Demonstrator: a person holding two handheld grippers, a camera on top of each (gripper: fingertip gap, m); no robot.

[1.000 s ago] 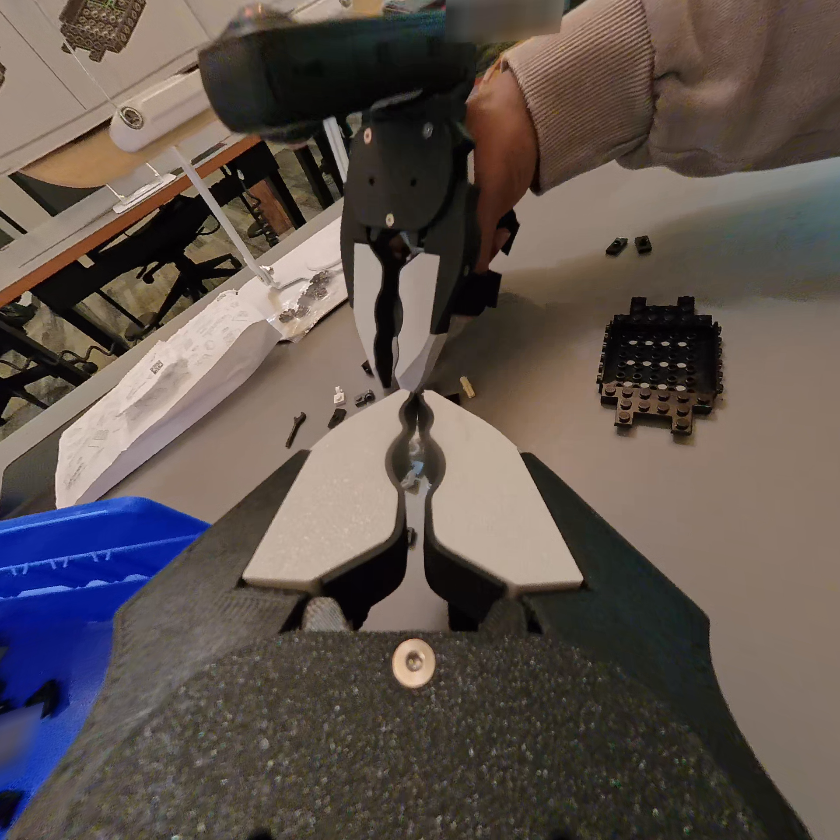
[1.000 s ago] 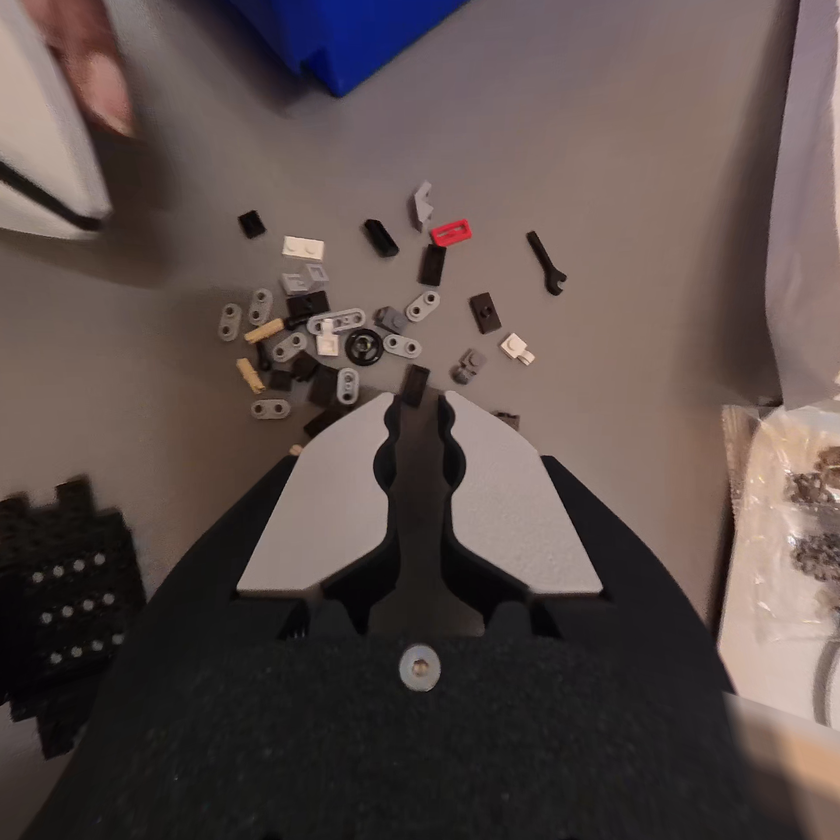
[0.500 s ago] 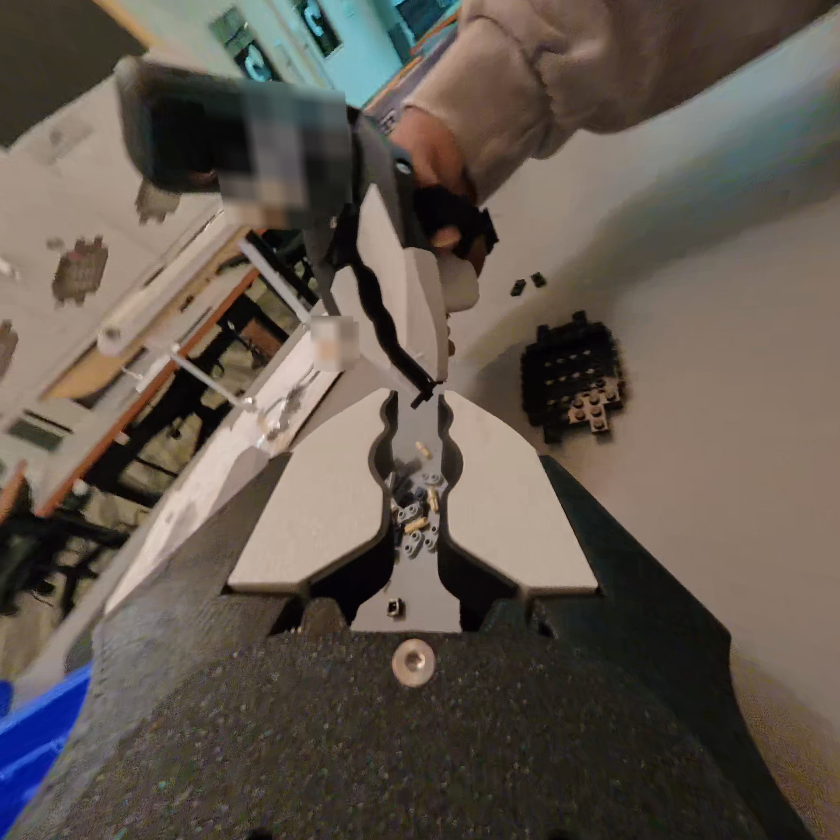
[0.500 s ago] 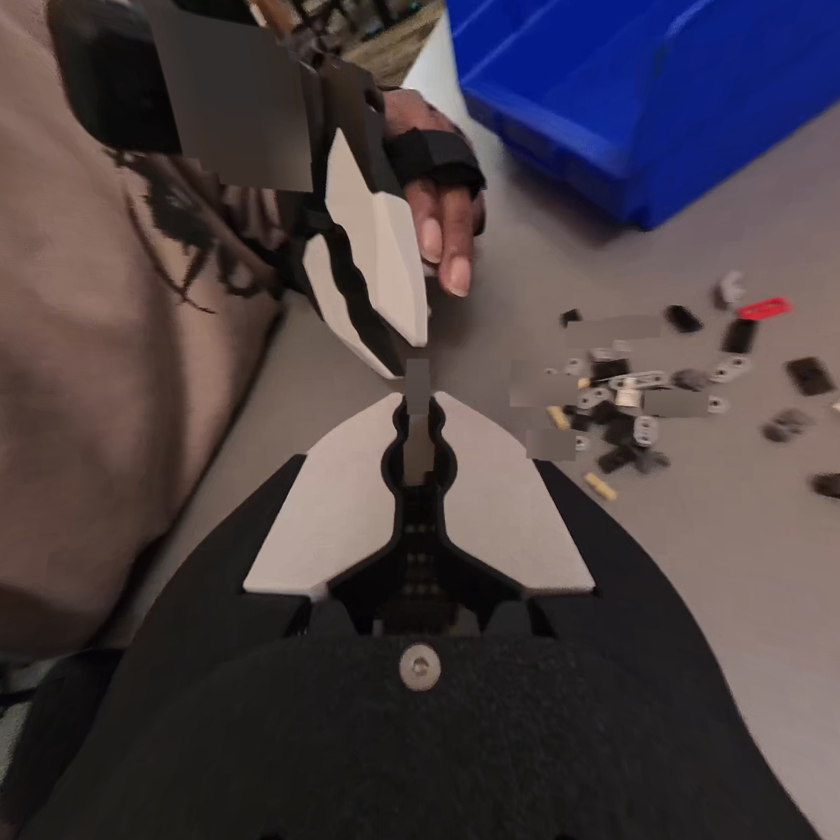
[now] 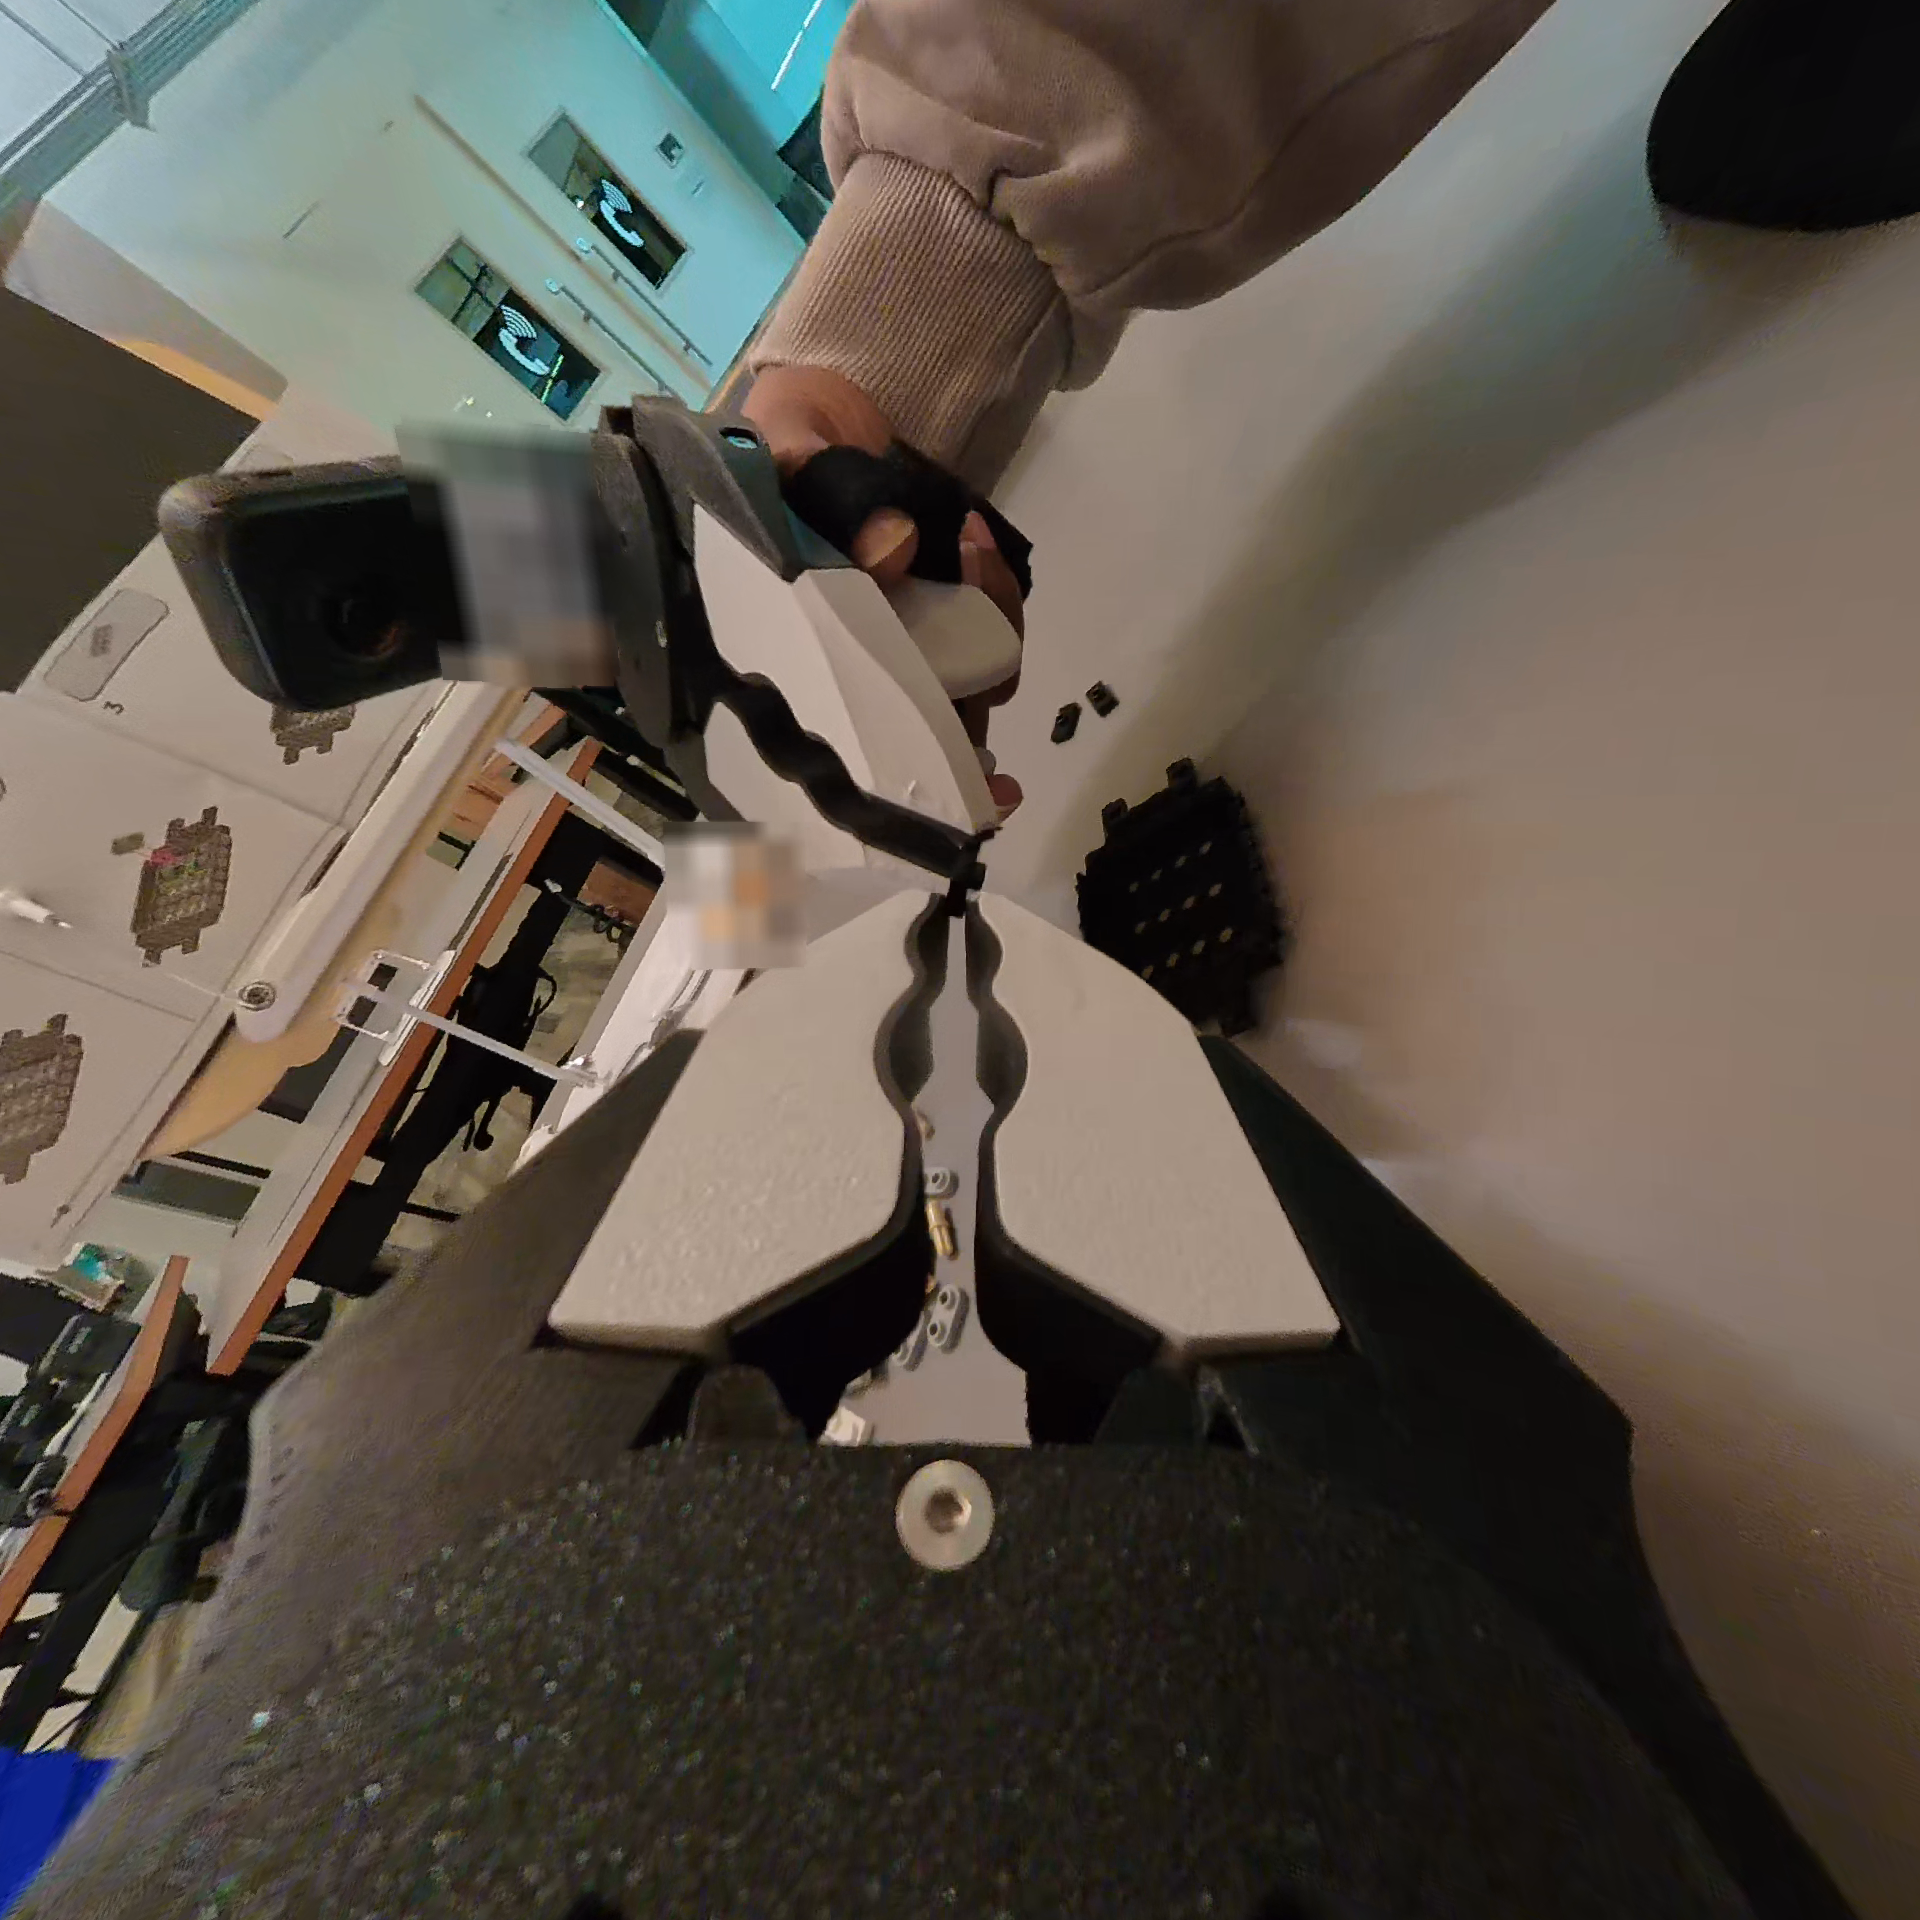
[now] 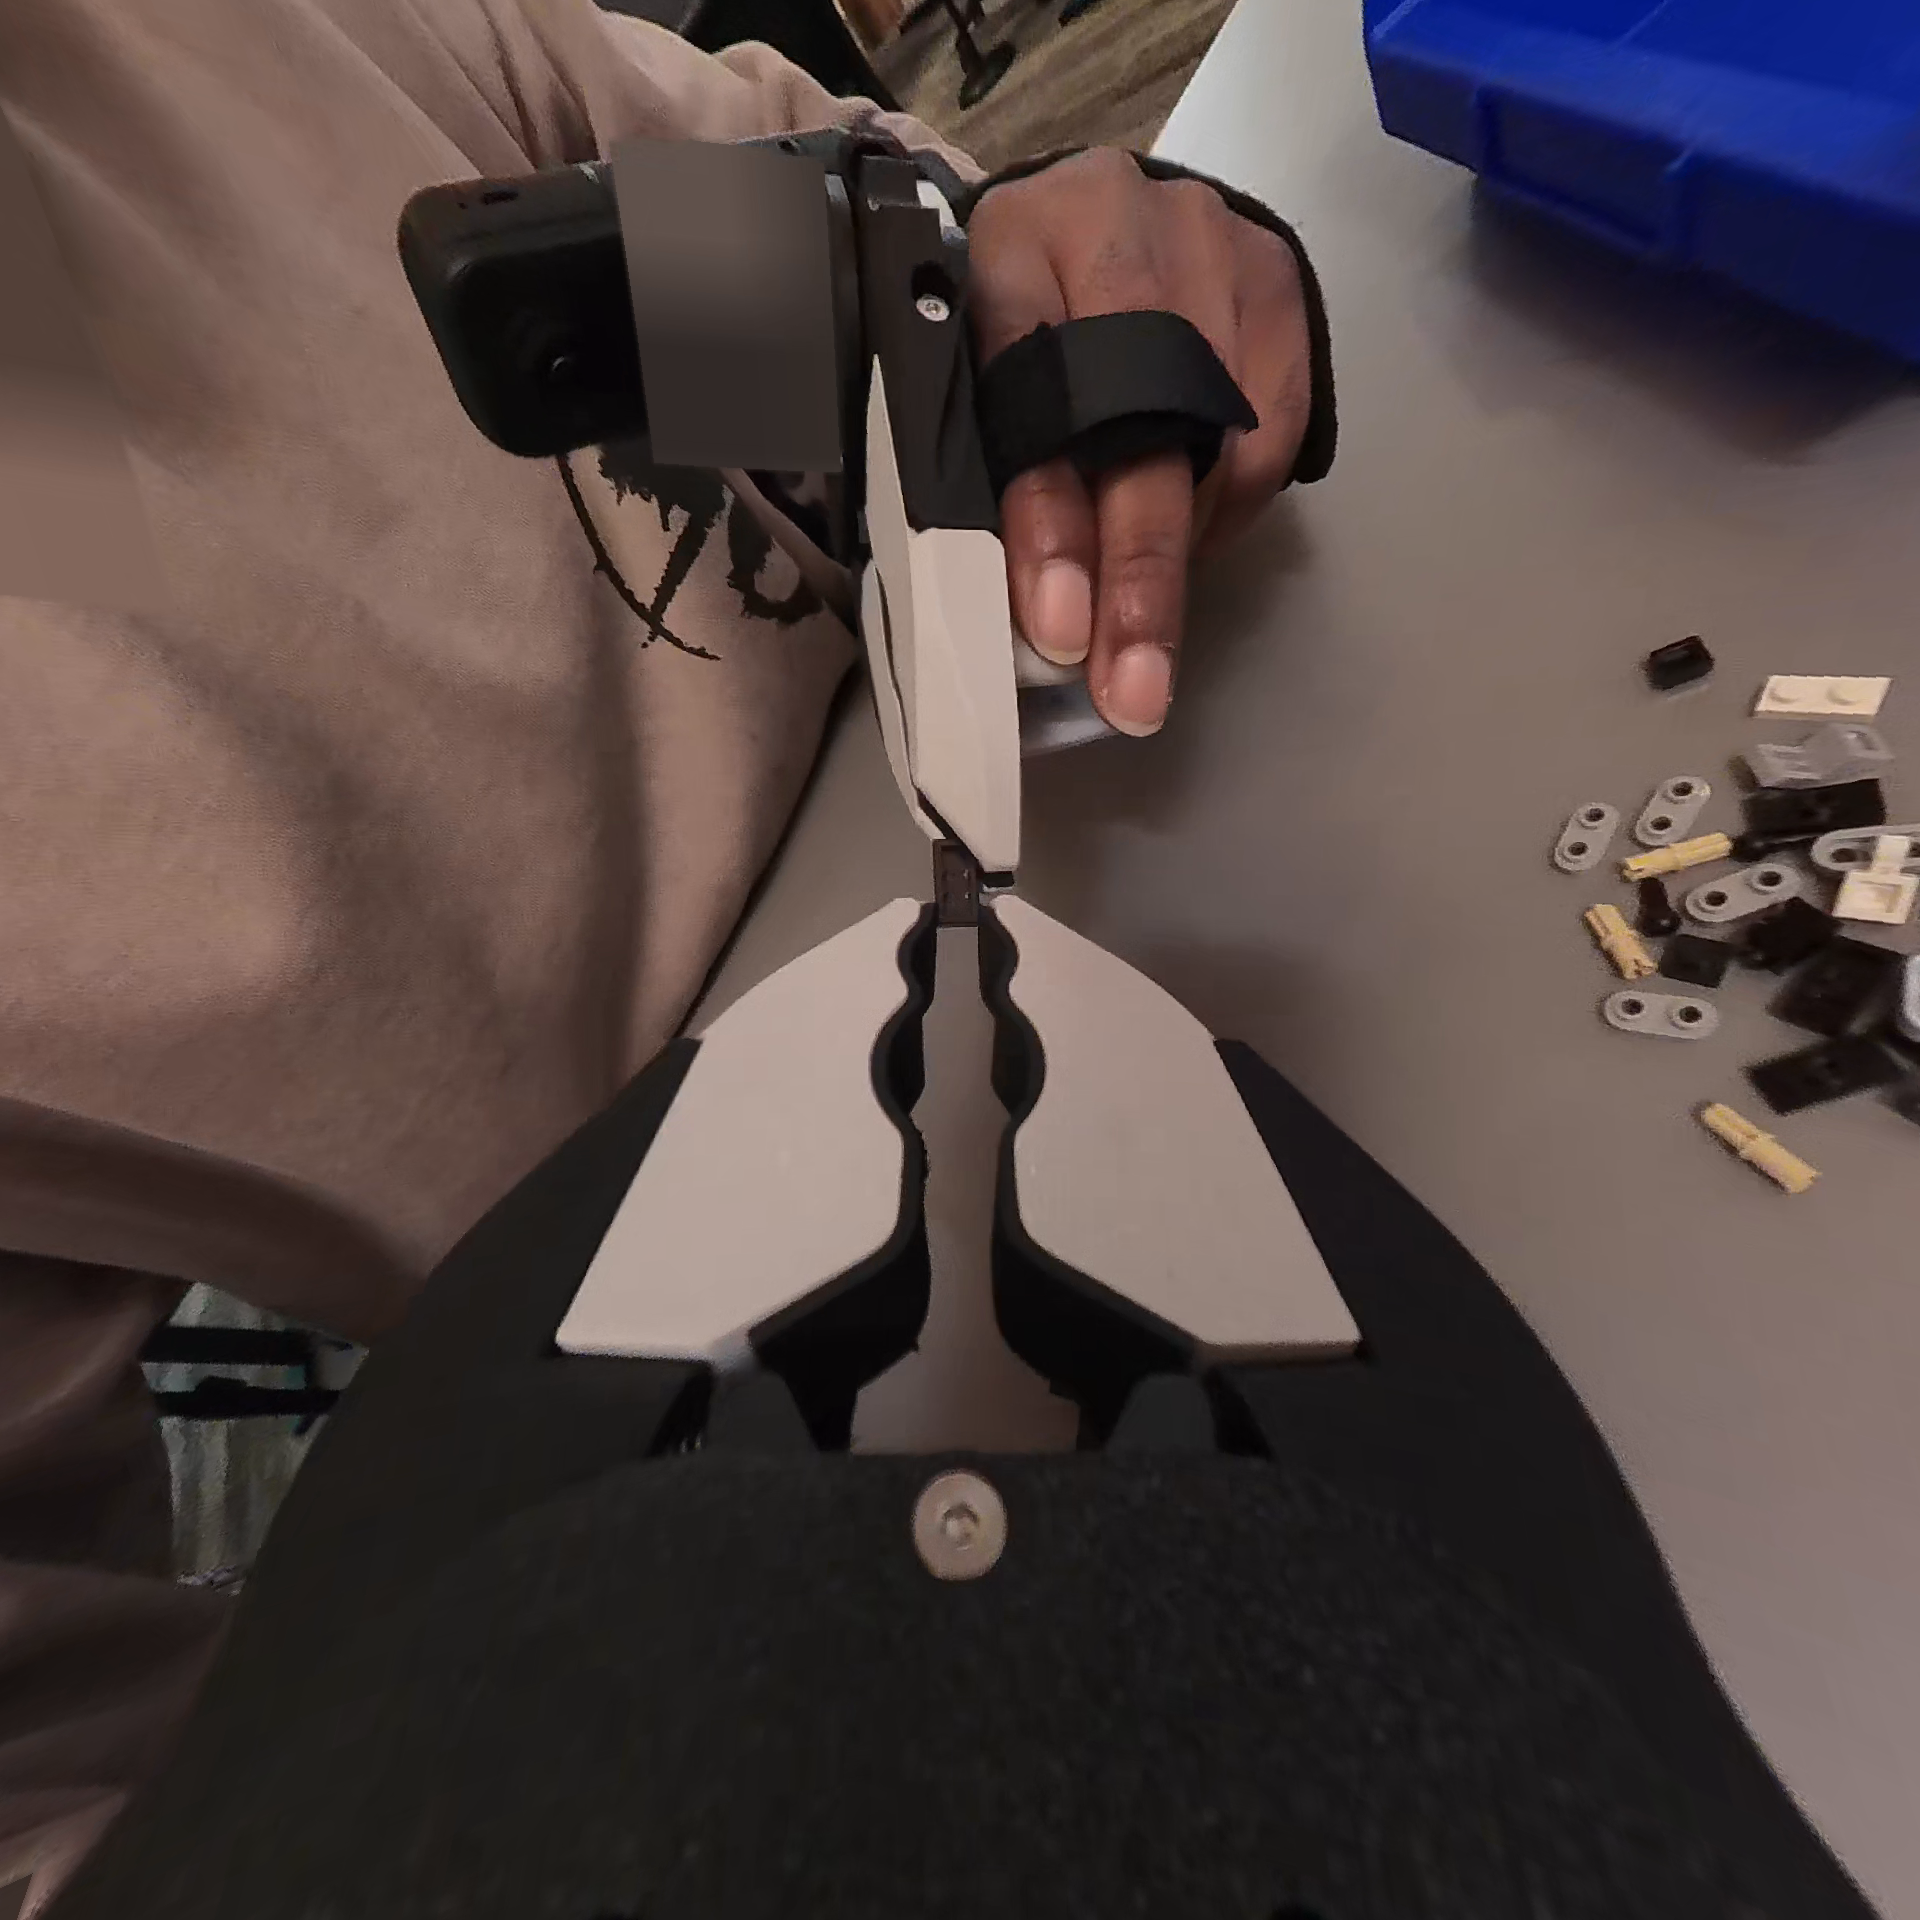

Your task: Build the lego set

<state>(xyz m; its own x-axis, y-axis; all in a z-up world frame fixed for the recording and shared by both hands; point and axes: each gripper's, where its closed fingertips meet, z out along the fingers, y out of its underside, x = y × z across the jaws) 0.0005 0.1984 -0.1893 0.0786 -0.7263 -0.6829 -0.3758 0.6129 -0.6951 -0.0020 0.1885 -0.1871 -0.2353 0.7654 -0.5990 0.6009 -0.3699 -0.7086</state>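
Observation:
A small black lego piece [image 6: 954, 885] is held in the air between both grippers, tip to tip. My right gripper [image 6: 957, 914] is shut on its lower end. My left gripper [image 5: 951, 912] has its jaws narrowed to a slit, with its tips closed on the piece [image 5: 970, 871]. In the right wrist view the left gripper [image 6: 971, 847] comes down from above, seen edge-on. In the left wrist view the right gripper [image 5: 975, 836] comes in from the upper left. The black lego base [image 5: 1174, 904] lies on the table beyond the tips.
Loose grey, black, tan and white lego parts [image 6: 1787, 914] lie on the grey table [image 6: 1351, 1039] to the right. A blue bin [image 6: 1662, 156] stands at the far right. Two small black parts [image 5: 1081, 712] lie past the base. The person's sweatshirt [image 6: 312, 727] fills the left. Less than 4 cm separates the two grippers' tips.
Both grippers rose from the table and turned to face each other. The right one now holds a small black piece, and the left jaws opened, then narrowed onto it.

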